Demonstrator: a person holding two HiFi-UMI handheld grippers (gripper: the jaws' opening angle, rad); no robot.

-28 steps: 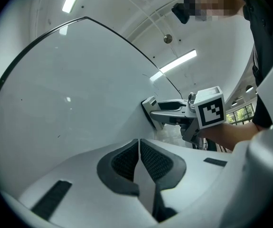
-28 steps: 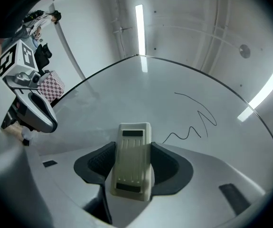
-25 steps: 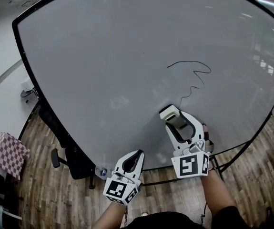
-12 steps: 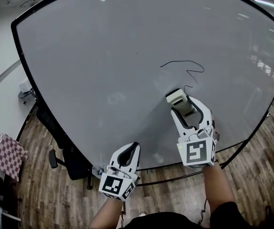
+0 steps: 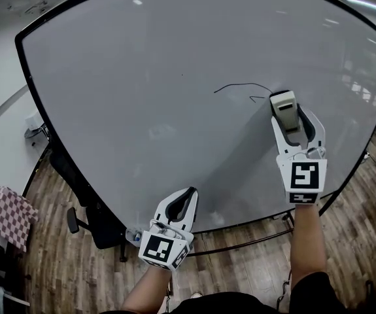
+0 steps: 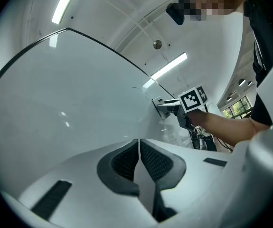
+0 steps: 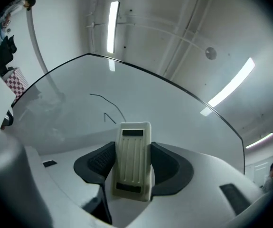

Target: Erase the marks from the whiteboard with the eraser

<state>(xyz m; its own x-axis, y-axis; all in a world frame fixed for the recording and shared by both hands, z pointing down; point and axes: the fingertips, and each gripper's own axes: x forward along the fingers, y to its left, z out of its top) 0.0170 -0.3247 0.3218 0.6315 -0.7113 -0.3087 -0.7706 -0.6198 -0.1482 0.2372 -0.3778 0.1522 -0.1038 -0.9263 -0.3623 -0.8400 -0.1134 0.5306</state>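
Whiteboard [image 5: 142, 97] bears a thin black mark [image 5: 237, 84]; right hand-held gripper [image 5: 291, 113] grips the eraser [image 5: 283, 101] at its end, left hand-held gripper [image 5: 184, 208] hangs clenched.

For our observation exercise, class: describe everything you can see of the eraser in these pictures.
The eraser is a cream, plastic-looking block with lengthwise ribs along its back and a dark rectangular patch near each end. It sits clamped between the fingers of the right gripper, pointing forward along them. Its far end looks pressed against the whiteboard, just right of the thin black line drawn there.
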